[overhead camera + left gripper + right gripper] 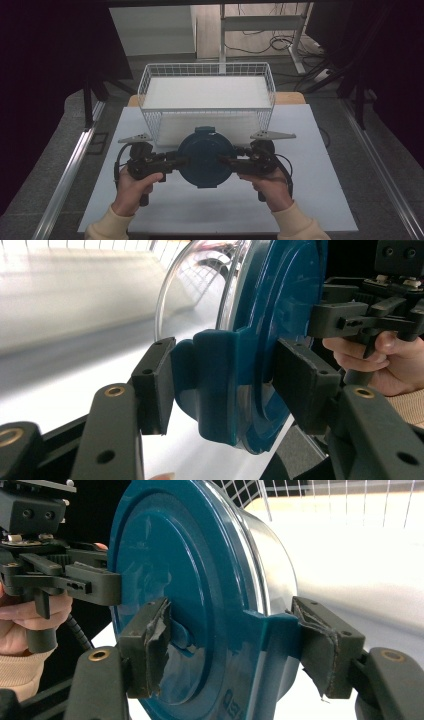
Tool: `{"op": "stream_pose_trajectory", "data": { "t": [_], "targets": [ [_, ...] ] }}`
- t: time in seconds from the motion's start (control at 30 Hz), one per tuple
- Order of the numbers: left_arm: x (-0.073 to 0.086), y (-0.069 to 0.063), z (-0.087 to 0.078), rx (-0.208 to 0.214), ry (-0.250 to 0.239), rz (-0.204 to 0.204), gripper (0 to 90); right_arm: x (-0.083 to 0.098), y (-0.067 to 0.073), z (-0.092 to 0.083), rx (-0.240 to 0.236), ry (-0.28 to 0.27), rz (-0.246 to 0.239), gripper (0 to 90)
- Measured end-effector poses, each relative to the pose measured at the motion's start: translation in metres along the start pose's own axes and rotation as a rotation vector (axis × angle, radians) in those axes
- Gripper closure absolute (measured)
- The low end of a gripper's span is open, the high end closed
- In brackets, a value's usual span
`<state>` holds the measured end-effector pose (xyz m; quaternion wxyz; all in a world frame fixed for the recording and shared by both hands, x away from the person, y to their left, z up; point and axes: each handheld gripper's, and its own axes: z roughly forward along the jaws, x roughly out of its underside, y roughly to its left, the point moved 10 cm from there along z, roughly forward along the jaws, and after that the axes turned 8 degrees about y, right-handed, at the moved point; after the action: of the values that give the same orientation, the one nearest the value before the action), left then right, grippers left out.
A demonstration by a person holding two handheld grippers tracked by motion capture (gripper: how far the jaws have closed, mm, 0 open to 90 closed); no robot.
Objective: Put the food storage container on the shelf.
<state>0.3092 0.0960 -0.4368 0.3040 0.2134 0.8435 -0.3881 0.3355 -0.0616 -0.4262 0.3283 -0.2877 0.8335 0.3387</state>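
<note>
The lidded container [204, 156] sits in the middle of the worktop [325, 200], toward the person's side, held up between the two grippers. The left gripper [172, 162] is at its left edge and the right gripper [227, 161] at its right edge, each with its jaws closed on a side clip of the lid. The wire basket [207, 100] stands just behind the container, at the far edge of the worktop. The left hand [134, 186] and right hand [272, 185] lie nearer the person, one each side.
</note>
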Motion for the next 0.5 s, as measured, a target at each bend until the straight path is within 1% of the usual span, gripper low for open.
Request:
{"op": "stream_pose_trajectory", "data": {
  "t": [0.03,0.1,0.13,0.17,0.2,0.3,0.4,0.5],
  "targets": [
    [-0.006,-0.001,-0.003,0.002,-0.005,0.002,43.7,-0.004,0.0,-0.001,0.002,-0.002,-0.005,33.8],
    [-0.012,-0.002,-0.005,0.003,-0.011,0.005,43.7,-0.01,0.001,-0.003,0.005,-0.005,-0.014,33.8],
    [-0.012,-0.002,-0.005,0.003,-0.011,0.005,43.8,-0.013,0.001,-0.004,0.008,-0.004,-0.017,33.8],
    [-0.016,-0.003,-0.007,0.001,-0.015,0.011,43.8,-0.016,0.002,-0.005,0.006,-0.009,-0.021,33.8],
    [-0.016,-0.003,-0.007,0.001,-0.015,0.011,43.8,-0.016,0.002,-0.005,0.006,-0.009,-0.021,33.8],
    [-0.025,-0.005,-0.01,-0.005,-0.022,0.022,43.8,-0.025,0.002,-0.008,0.004,-0.011,-0.03,33.8],
    [-0.028,-0.005,-0.011,-0.005,-0.023,0.022,43.8,-0.031,0.002,-0.01,0.005,-0.014,-0.034,33.8],
    [-0.035,-0.006,-0.011,-0.01,-0.023,0.027,43.8,-0.035,0.001,-0.011,0.003,-0.013,-0.029,33.8]
  ]
}}
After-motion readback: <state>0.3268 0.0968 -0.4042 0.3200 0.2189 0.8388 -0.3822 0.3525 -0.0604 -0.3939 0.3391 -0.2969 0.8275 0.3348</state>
